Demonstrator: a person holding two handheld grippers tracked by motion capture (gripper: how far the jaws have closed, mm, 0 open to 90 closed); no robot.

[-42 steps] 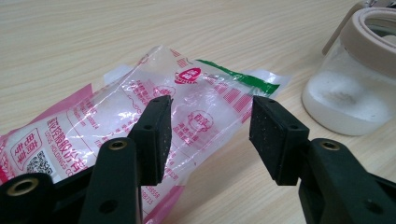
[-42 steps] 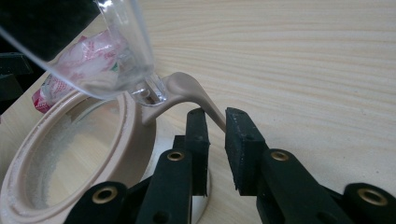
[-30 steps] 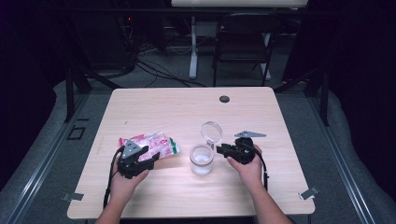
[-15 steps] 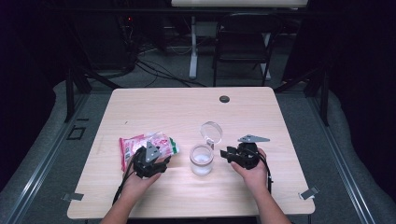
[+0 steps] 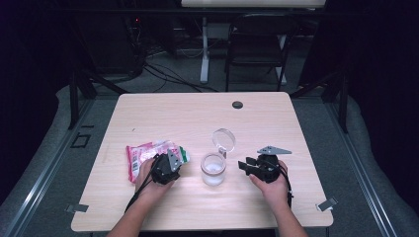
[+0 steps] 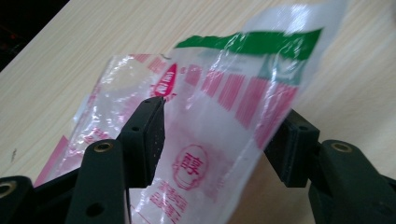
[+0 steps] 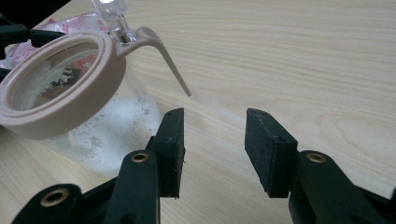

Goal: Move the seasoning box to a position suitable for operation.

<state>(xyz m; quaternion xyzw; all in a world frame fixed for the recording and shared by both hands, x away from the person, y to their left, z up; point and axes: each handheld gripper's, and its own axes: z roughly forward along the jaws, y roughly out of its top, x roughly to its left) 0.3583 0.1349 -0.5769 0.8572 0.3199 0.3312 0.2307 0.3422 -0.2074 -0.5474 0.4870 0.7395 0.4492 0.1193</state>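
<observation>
While the left claw stands wide around the raised end of the plastic bag, pads not yet pressing, the right claw, just opened and empty, sits beside the jar, mid-worktop toward the front edge.

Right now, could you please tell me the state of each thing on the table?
Jar: upright, lid flipped open, white grains inside.
Plastic bag: its upper end lifted, between the left tool's jaws.
Left tool: open around the bag.
Right tool: open, empty, beside the jar.
</observation>
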